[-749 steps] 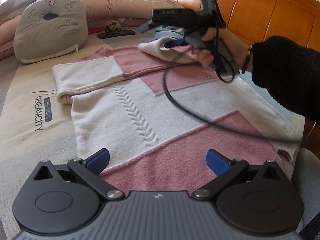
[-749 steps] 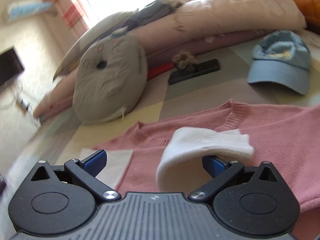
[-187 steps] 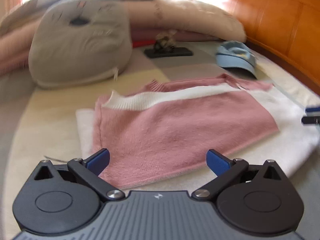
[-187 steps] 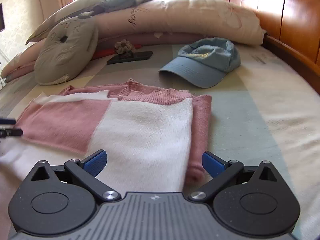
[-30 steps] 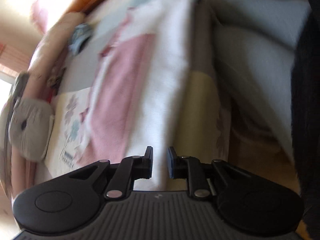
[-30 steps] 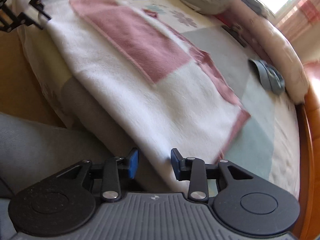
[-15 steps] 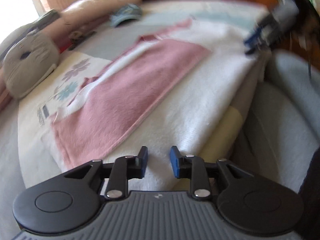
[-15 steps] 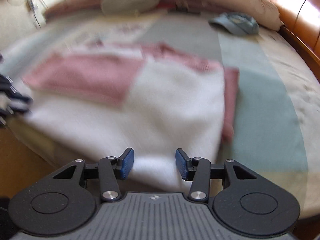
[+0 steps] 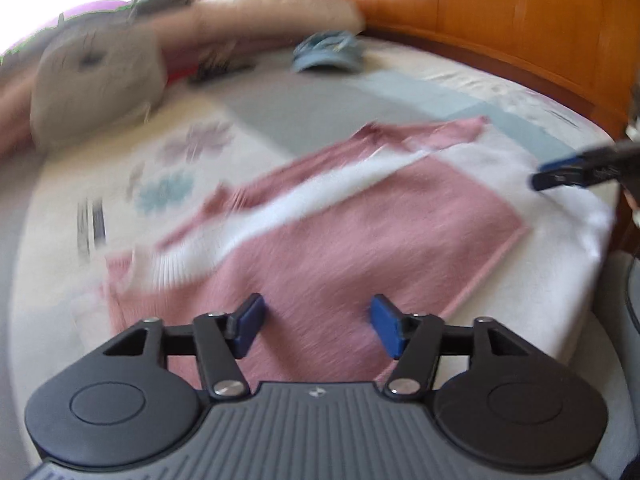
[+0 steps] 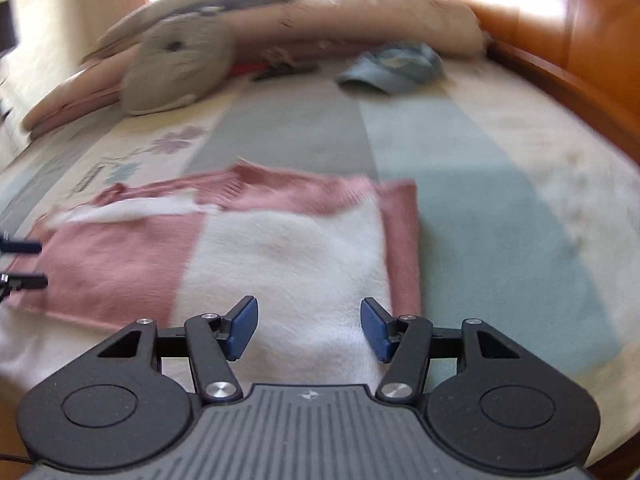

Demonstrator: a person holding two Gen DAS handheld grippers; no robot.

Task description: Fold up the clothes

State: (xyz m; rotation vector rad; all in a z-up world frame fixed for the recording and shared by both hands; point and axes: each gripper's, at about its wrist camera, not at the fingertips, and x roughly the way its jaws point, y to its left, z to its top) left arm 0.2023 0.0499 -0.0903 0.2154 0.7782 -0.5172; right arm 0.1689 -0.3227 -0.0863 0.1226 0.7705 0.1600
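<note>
While the pink and white sweater [image 10: 256, 252] lies near the front edge of the bed [image 10: 500, 168], it already looks like a flat, folded block with layers on top of each other. A pink strip sticks out along its right side, and the pink neck part bunches up along its far side, toward the pillows. The near white edge hangs a little over the front edge of the bed. The left gripper [image 9: 316, 330] floats just over the pink part near the sweater's left end, with its blue fingers apart and nothing between them. The right gripper [image 10: 309, 328] floats over the white part near the right end, and its fingers are apart and bare too. So the sweater is let go and no one is holding it. I think most of the folding is done, because the sides are tucked in and the shape is a neat block. It may still need one more fold in half to make it smaller, or this may be the final shape; the pictures are blurry and cannot settle that. A blue cap [image 10: 394, 66] sits near the far right corner, well apart from the sweater. A gray cushion [image 10: 176, 68] leans on the long pillows [image 10: 360, 12] at the far edge.
</note>
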